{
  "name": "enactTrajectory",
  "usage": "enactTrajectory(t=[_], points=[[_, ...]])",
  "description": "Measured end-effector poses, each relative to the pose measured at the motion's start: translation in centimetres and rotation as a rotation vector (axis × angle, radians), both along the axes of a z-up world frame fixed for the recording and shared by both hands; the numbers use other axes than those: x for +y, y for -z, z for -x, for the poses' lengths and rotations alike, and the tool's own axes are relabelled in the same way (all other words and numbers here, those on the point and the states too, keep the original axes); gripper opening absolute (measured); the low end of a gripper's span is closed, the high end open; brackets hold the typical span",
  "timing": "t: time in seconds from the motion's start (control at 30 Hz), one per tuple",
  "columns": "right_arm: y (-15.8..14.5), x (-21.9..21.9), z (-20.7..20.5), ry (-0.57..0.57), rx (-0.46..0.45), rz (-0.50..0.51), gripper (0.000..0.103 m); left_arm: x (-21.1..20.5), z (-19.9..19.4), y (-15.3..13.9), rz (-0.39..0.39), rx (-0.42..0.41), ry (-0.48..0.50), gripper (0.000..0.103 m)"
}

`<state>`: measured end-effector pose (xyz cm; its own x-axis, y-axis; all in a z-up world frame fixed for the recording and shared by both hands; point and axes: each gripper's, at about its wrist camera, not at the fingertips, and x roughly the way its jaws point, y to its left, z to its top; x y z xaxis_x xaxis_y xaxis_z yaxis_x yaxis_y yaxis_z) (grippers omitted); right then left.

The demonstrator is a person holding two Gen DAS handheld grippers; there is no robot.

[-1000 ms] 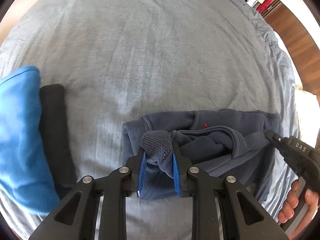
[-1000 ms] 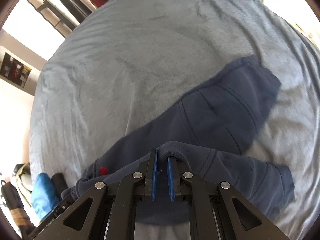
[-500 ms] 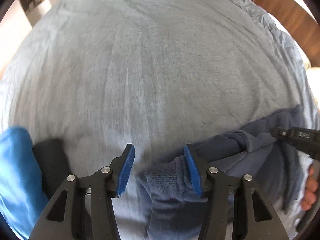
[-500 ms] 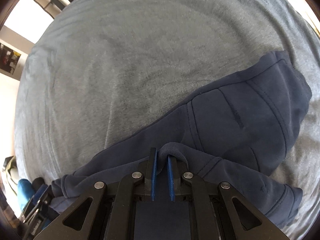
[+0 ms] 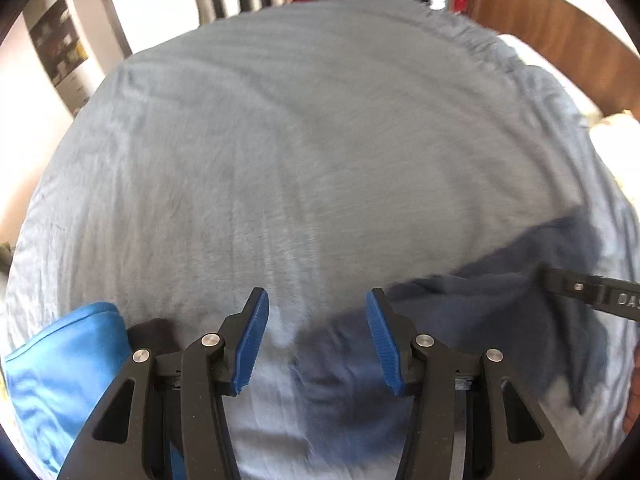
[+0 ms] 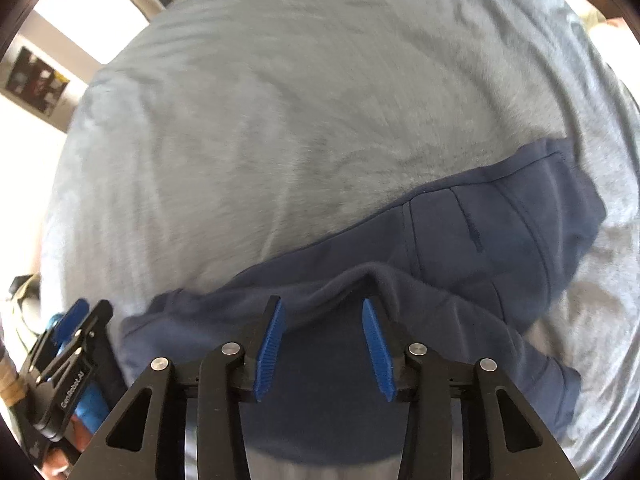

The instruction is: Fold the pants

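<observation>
Dark navy pants (image 6: pixel 480 248) lie folded lengthwise on the grey-blue bed cover (image 6: pixel 280 120), waistband end at the right, in the right wrist view. My right gripper (image 6: pixel 322 312) is open just above their near edge, holding nothing. In the left wrist view the pants (image 5: pixel 500 312) lie blurred at the lower right. My left gripper (image 5: pixel 318 304) is open and empty above the cuff end. The right gripper's black body (image 5: pixel 592 292) shows at the right edge.
A bright blue folded garment (image 5: pixel 64 376) and a black one (image 5: pixel 154 334) lie at the bed's left edge. A wooden headboard (image 5: pixel 560 40) and a pillow (image 5: pixel 612 128) are at the far right. Shelves and clutter stand beyond the bed.
Both grippers have let go of the pants: the left one opened half a second ago and lifted away, the right one has opened just now. The pants have dropped flat on the bed.
</observation>
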<state>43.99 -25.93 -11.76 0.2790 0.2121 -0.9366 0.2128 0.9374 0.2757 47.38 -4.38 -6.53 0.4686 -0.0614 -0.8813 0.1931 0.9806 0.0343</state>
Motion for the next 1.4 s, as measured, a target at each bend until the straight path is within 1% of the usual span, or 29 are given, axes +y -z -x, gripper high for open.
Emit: enactTrajectory(t=[0.07, 0.13, 0.23, 0.3, 0.47, 0.6, 0.67, 0.77, 0.97, 1.07, 1.17, 1.3, 1.4], points=[[-1.9, 0.5, 1.7, -0.025, -0.042, -0.007, 0.042, -0.5, 1.7, -1.6, 0.028, -0.022, 0.038, 0.05], [-3.7, 0.7, 3.8, -0.044, -0.085, -0.008, 0.042, -1.3, 3.8, -3.3, 0.085, -0.031, 0.083, 0.05], [-6.0, -0.6, 7.1, -0.054, -0.135, -0.009, 0.042, -3.0, 6.2, -4.9, 0.145, -0.036, 0.143, 0.05], [-7.3, -1.8, 8.9, -0.052, -0.16, -0.005, 0.042, -4.7, 7.8, -5.7, 0.16, -0.045, 0.181, 0.05], [-9.6, -5.4, 14.0, -0.01, -0.21, 0.009, 0.042, -8.8, 11.7, -6.2, 0.211, -0.041, 0.272, 0.05], [-10.0, -8.3, 17.1, 0.041, -0.227, 0.029, 0.042, -12.7, 14.2, -5.4, 0.258, -0.008, 0.342, 0.05], [-9.4, -9.6, 18.3, 0.06, -0.228, 0.024, 0.042, -14.4, 15.3, -5.0, 0.273, 0.008, 0.367, 0.05], [-8.6, -11.5, 20.1, 0.079, -0.211, 0.012, 0.042, -16.6, 16.2, -3.7, 0.305, 0.057, 0.383, 0.05], [-5.6, -14.6, 22.0, 0.097, -0.178, -0.006, 0.042, -20.8, 17.7, 0.8, 0.331, 0.19, 0.404, 0.049], [-3.6, -16.1, 22.2, 0.109, -0.153, -0.018, 0.041, -22.3, 17.6, 2.7, 0.337, 0.237, 0.388, 0.048], [-1.4, -17.3, 22.0, 0.119, -0.132, -0.048, 0.039, -23.3, 17.2, 4.6, 0.325, 0.26, 0.365, 0.048], [0.8, -17.8, 21.4, 0.107, -0.117, -0.062, 0.039, -23.9, 16.7, 6.9, 0.329, 0.31, 0.337, 0.045], [2.2, -18.1, 21.0, 0.105, -0.102, -0.08, 0.036, -24.2, 16.4, 8.1, 0.324, 0.335, 0.328, 0.043]])
